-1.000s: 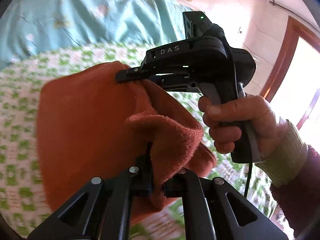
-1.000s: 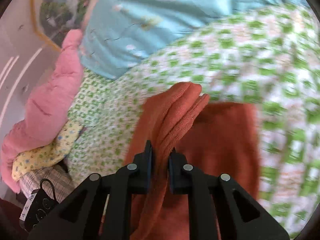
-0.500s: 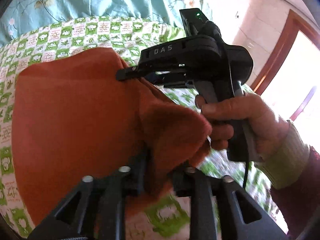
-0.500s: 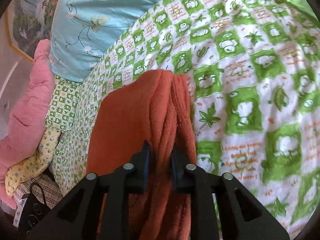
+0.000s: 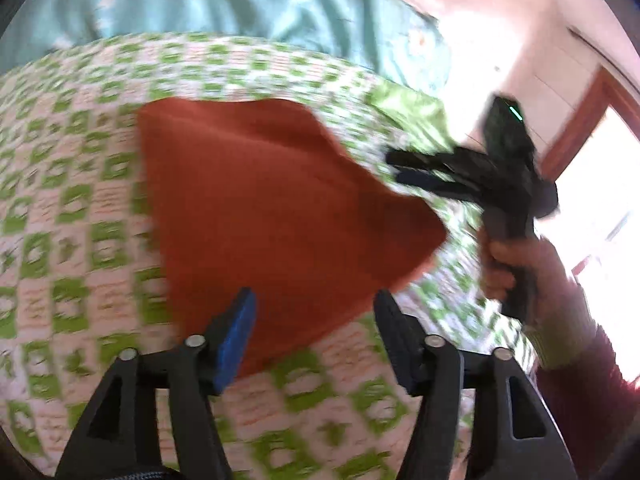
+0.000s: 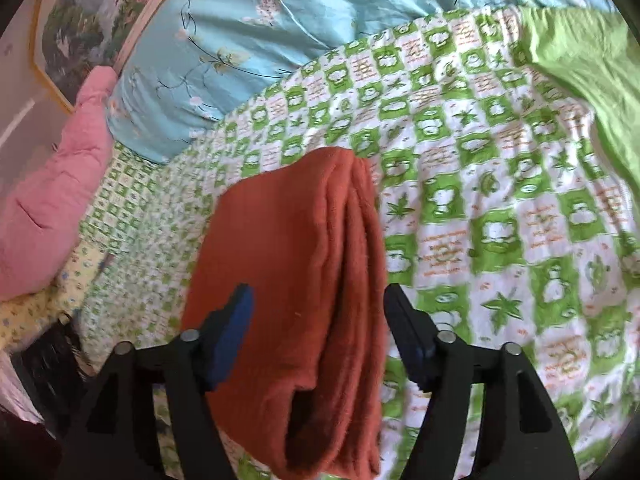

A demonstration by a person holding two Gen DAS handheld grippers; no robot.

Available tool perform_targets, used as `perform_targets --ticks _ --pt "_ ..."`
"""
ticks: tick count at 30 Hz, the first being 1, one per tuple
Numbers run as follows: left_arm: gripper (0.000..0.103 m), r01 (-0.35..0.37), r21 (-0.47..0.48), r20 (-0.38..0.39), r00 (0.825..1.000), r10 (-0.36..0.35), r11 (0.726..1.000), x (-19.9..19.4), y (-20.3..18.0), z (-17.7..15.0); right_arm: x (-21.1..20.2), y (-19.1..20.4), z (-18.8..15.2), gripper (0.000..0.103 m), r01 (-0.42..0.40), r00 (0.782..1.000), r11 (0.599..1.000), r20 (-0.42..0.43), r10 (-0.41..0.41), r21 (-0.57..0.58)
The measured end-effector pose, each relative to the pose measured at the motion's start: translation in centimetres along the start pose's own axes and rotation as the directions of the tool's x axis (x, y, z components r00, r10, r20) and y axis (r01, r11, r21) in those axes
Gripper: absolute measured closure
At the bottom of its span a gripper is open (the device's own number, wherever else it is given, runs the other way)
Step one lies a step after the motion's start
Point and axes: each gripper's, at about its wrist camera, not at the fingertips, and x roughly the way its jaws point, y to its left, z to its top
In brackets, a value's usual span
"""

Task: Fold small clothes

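Observation:
A rust-orange knitted garment (image 5: 264, 208) lies folded in several layers on the green-and-white checked bedspread (image 5: 72, 208). It also shows in the right wrist view (image 6: 304, 280), with its stacked folded edges on the right side. My left gripper (image 5: 314, 316) is open and empty, its fingers on either side of the garment's near edge. My right gripper (image 6: 318, 312) is open and empty above the garment's near end. The right gripper also shows in the left wrist view (image 5: 404, 168), blurred, just off the garment's right corner.
A light blue floral quilt (image 6: 288, 20) lies at the head of the bed. A pink padded garment (image 6: 44, 200) and yellow floral cloth (image 6: 24, 312) lie at the left. A plain green blanket edge (image 6: 592, 64) is at the right. A framed picture (image 6: 96, 16) hangs behind.
Both grippers have opened and let go of the orange garment, which now lies folded on the bedspread. Both have pulled back a little, the right one away to the right.

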Motion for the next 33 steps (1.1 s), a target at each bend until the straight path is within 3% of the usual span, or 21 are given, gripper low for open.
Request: perform_targets --ticks 4,9,12,16,17,18,19,21,22,24,27,33 --pt "0.033 -0.072 -0.114 0.000 0.997 0.072 0.991 -0.1 4.3 1.0 1.2 -1.0 -0.5 0.033 0.013 0.999 0.999 -0.040 -0.011 0.044" --pt "0.028 -0.017 -0.240 -0.046 0.999 0.006 0.971 1.8 8.5 2.7 2.6 -1.4 -0.9 0.031 -0.002 0.997 0.998 -0.078 0.007 0.068" --pt "0.027 0.046 -0.321 -0.063 0.996 -0.070 0.946 4.2 10.5 4.0 3.8 -1.4 -0.7 0.031 -0.016 0.995 0.997 -0.100 0.023 0.075" --pt "0.027 0.095 -0.362 -0.087 0.987 -0.135 0.927 7.6 11.6 5.4 5.2 -2.0 -0.7 0.031 -0.066 0.989 0.991 -0.122 0.080 0.120" --pt "0.029 0.098 -0.355 -0.080 0.988 -0.134 0.930 8.1 11.6 5.8 5.4 -2.1 -0.8 0.034 -0.073 0.989 0.989 -0.120 0.088 0.127" --pt "0.030 0.100 -0.351 -0.074 0.988 -0.134 0.931 8.4 11.5 6.1 5.4 -2.0 -0.9 0.048 -0.082 0.988 0.988 -0.118 0.098 0.131" --pt "0.033 0.102 -0.347 -0.071 0.988 -0.134 0.932 8.9 11.5 6.5 5.6 -2.0 -1.0 0.057 -0.106 0.985 0.984 -0.121 0.123 0.140" --pt "0.062 0.088 -0.349 -0.070 0.990 -0.120 0.933 9.5 11.8 6.6 5.9 -1.9 -1.5 0.069 -0.136 0.980 0.976 -0.123 0.158 0.170" --pt "0.066 0.097 -0.353 -0.068 0.989 -0.129 0.930 9.4 11.9 6.5 5.8 -1.7 -1.6 0.070 -0.135 0.981 0.976 -0.118 0.156 0.169" --pt "0.076 0.110 -0.332 -0.046 0.990 -0.132 0.937 8.5 11.7 6.5 5.4 -0.9 -1.7 0.075 -0.126 0.985 0.978 -0.100 0.144 0.167" --pt "0.077 0.083 -0.269 -0.011 0.996 -0.089 0.960 5.1 10.7 6.3 4.3 1.0 -1.8 0.078 -0.171 0.982 0.971 -0.051 0.182 0.168" --pt "0.078 0.025 -0.253 0.068 0.998 -0.008 0.967 -4.3 12.6 4.3 5.5 7.4 -4.0 0.079 -0.325 0.941 0.938 -0.056 0.333 0.122"
